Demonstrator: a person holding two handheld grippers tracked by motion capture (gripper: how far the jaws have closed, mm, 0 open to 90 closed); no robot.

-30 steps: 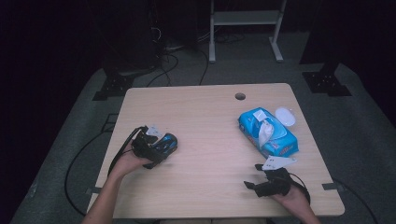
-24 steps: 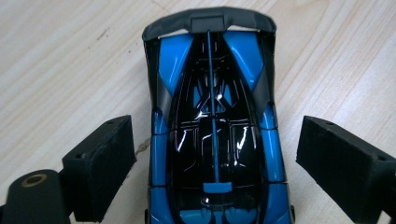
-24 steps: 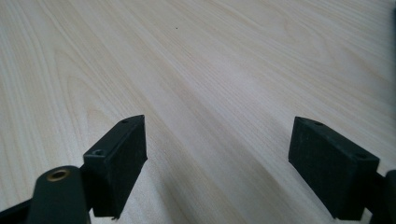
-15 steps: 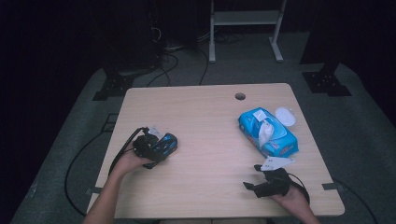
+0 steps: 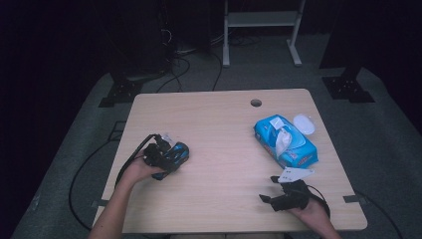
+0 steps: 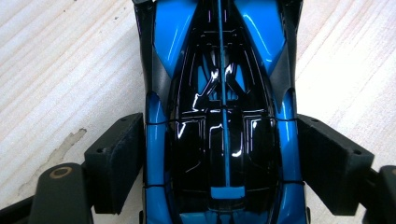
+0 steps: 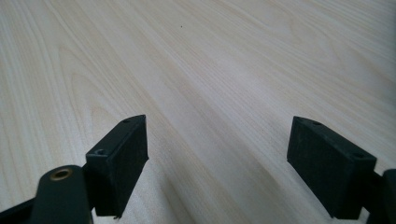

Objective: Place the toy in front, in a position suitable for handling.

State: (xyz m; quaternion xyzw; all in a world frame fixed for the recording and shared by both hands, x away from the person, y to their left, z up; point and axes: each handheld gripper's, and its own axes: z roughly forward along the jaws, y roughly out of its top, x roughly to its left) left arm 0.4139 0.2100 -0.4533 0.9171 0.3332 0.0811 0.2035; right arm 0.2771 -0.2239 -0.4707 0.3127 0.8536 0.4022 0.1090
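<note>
A blue and black toy car (image 6: pixel 219 93) lies on the light wooden table (image 5: pixel 219 129) at its left side. My left gripper (image 6: pixel 219 135) straddles the car's middle, with both black pads (image 6: pixel 119 163) pressed against its flanks; its jaws have just been closing onto it and then eased slightly. From above, the car (image 5: pixel 178 151) pokes out to the right of the left gripper (image 5: pixel 166 157). At the table's front right my right gripper (image 5: pixel 268 189) rests low and open, and its own view shows bare wood between the jaws of the right gripper (image 7: pixel 218 135).
A blue pack of wet wipes (image 5: pixel 284 142) with a tissue pulled up lies at the right, a white round lid (image 5: pixel 303 123) beside it. A cable hole (image 5: pixel 256 103) sits near the far edge. Cables trail off the table's left edge.
</note>
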